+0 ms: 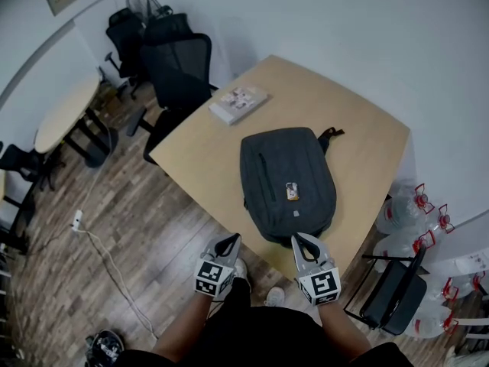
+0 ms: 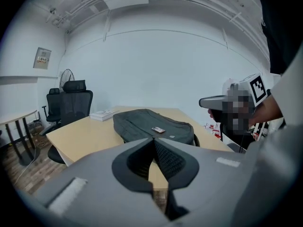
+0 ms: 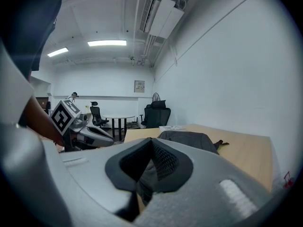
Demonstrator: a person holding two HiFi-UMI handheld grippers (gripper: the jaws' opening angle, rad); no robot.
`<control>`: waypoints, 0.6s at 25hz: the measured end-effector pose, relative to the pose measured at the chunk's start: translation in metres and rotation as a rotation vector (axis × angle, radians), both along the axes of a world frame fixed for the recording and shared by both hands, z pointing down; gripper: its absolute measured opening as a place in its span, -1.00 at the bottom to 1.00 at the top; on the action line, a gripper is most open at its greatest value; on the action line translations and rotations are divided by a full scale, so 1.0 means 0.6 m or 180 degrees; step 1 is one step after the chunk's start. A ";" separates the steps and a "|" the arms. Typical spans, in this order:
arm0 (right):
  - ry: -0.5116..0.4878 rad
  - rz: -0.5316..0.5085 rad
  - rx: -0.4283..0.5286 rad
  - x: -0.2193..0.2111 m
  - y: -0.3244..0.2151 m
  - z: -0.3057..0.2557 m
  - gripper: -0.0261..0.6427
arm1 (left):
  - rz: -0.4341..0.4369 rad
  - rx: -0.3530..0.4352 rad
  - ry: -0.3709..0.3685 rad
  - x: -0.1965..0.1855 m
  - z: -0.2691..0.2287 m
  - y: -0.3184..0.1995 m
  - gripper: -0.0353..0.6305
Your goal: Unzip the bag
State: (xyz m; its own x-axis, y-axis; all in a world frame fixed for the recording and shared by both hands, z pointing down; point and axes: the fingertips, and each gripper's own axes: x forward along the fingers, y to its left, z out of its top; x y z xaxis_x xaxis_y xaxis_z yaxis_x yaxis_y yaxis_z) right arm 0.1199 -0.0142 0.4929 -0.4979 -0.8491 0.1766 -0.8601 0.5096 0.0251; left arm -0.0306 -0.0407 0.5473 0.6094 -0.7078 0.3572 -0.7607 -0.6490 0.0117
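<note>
Holding left tongs [image 1: 231, 239] and right tongs [image 1: 300, 239] clenched and empty just short of the bag [image 1: 288, 183] lying flat on the table [image 1: 359, 121], we judge it soft and apt to slide, so we would pin the fabric and pinch its zipper pull, which we cannot make out.

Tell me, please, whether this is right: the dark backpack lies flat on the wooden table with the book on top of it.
Not quite: the head view shows the book lying on the table apart from the backpack, not on top of it; the backpack does lie flat there.
</note>
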 end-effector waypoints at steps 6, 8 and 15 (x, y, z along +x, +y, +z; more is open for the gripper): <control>0.0104 0.0147 -0.0123 -0.021 -0.048 0.018 -0.91 | 0.0182 -0.0124 -0.0031 -0.017 0.027 -0.062 -0.84; 0.0125 0.0234 -0.0109 -0.026 -0.063 0.012 -0.91 | 0.0293 -0.0146 -0.0100 -0.021 0.039 -0.082 -0.84; 0.0246 0.0422 -0.0331 -0.036 -0.098 0.046 -0.91 | 0.0618 -0.0296 -0.0325 -0.015 0.093 -0.131 -0.84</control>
State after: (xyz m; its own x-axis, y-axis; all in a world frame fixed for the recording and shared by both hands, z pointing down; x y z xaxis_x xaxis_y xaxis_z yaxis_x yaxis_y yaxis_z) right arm 0.0984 -0.0730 0.5207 -0.3643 -0.8816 0.3002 -0.9174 0.3951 0.0469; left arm -0.0397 -0.1192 0.6028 0.6881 -0.5422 0.4822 -0.6221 -0.7829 0.0075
